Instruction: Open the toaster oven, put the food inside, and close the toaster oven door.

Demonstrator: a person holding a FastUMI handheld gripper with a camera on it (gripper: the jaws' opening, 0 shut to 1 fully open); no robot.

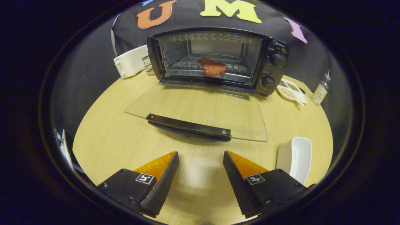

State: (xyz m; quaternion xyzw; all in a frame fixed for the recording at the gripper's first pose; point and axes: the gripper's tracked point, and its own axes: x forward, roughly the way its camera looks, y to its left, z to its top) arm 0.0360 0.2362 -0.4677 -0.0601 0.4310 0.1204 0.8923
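The tongs [201,156] hang released, holding nothing, over the desk's [106,137] near edge. Beyond them the toaster oven [218,59] stands at the far edge, its glass door [200,109] folded flat, the meat [213,67] on its rack.

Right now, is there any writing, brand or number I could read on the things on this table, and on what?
Toaster oven: brand mark too blurred to read.
Bottle: label too small to read.
Gripper, open and empty short of the door handle: patterned square tags, no words.
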